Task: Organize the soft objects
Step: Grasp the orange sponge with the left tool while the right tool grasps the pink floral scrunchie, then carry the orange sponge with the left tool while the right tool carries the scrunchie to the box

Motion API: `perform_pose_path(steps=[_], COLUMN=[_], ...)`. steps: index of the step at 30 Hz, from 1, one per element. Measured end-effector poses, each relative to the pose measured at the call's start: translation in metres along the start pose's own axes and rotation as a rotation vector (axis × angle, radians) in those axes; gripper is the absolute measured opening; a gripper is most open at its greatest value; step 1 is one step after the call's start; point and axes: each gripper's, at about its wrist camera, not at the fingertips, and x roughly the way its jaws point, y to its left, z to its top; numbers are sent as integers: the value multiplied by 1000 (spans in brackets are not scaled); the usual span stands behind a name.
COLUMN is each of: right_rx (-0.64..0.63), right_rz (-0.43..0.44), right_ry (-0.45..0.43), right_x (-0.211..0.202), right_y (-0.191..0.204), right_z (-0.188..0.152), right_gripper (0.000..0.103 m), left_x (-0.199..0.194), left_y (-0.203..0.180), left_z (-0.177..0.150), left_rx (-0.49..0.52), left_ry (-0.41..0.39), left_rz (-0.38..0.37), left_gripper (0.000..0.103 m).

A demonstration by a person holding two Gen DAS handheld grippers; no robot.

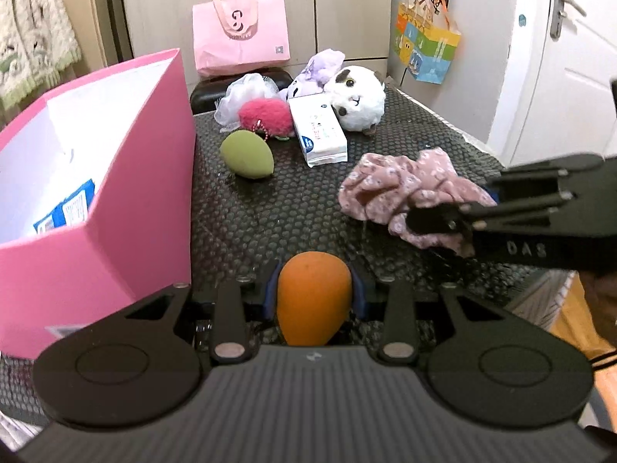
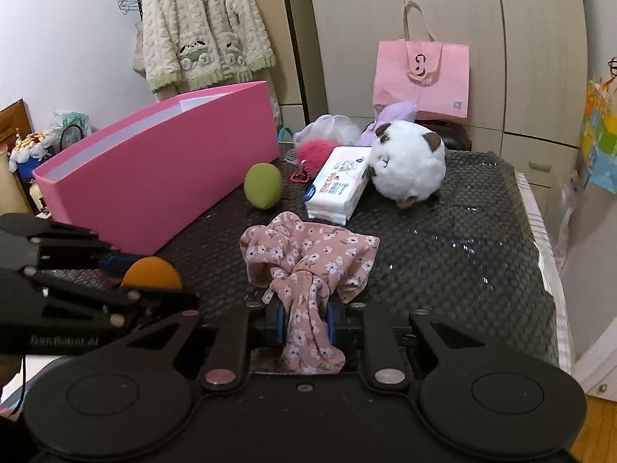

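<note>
My left gripper (image 1: 314, 295) is shut on an orange egg-shaped sponge (image 1: 313, 297), its blue pads pressing both sides; the same sponge (image 2: 151, 272) shows at the left of the right wrist view. My right gripper (image 2: 307, 324) is shut on a pink floral cloth (image 2: 308, 266), bunched between its blue pads; the cloth (image 1: 401, 193) lies at the right in the left wrist view. An open pink box (image 1: 115, 177) stands at the left. Farther back lie a green egg sponge (image 1: 248, 156), a red fuzzy pompom (image 1: 264, 115), a white mesh puff (image 1: 246, 90), a tissue pack (image 1: 318, 131), a white round plush (image 1: 358, 100) and a purple plush (image 1: 316, 71).
Everything rests on a black textured mat (image 2: 443, 239) over a table. A pink tote bag (image 1: 241, 34) stands behind on a dark seat. A colourful bag (image 1: 428, 44) hangs on the wall beside a white door (image 1: 559, 77). A fleecy robe (image 2: 204, 27) hangs at the back left.
</note>
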Motion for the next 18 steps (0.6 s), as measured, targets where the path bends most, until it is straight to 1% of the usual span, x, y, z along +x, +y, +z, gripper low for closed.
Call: perform_pose_path(steps=[5,9,13,16,18], right_rx=[11,-5,-17,-12,-33], right_rz=[-6,-9,-3,18,34], right_ry=[-10,-17,6,33,44], right_x=[-16,-28,-36,-41,-46], right_y=[14,28,41,47,51], right_z=[-7,-9,-5,1,5], right_gripper=[23,23,23,23,23], left_x=[-12,-25,-39,-49,-53], left_y=[4,8,14,20,23], left_z=[-6,-10,-13,-14,-15], left_rx=[-19,-26,-31,-21,-5], left_ry=[3,2,13,26,36], left_rz=[-17,-34,-44,-55,-41], left_gripper=[36,36,36,36,36])
